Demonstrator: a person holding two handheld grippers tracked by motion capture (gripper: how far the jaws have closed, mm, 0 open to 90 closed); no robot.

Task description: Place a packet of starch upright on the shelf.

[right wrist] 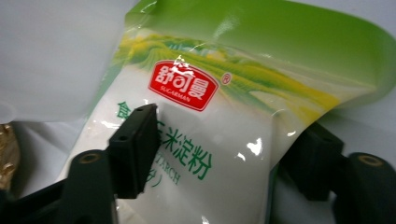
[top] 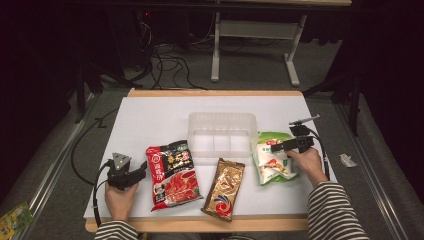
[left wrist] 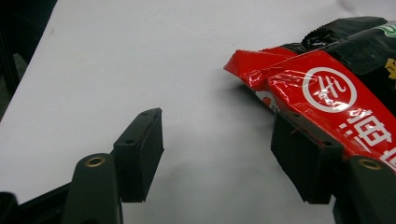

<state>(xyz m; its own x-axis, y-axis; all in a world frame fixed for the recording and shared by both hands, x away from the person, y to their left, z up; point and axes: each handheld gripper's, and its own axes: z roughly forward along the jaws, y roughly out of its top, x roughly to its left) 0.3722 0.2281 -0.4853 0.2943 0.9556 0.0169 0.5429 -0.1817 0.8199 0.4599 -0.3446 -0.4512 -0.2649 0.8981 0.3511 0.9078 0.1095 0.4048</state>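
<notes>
A white and green starch bag (top: 272, 162) lies at the right of the white table (top: 150, 120). My right gripper (top: 274, 148) comes at it from the right. In the right gripper view the gripper (right wrist: 231, 119) straddles the bag (right wrist: 210, 140): one jaw stands over its printed face, the other sits past its right edge, with a wide gap between. My left gripper (top: 141, 170) rests at the front left, its jaws (left wrist: 217, 116) open over bare table. One jaw is close beside the corner of a red and black bag (left wrist: 336, 93), which lies flat (top: 172, 175).
A clear plastic tub (top: 222, 117) stands in the middle of the table. A gold bag (top: 225, 189) lies in front of it, its edge also in view (right wrist: 7, 149). Cables and a table frame are on the floor behind. A packet (top: 15, 217) lies on the floor at the left.
</notes>
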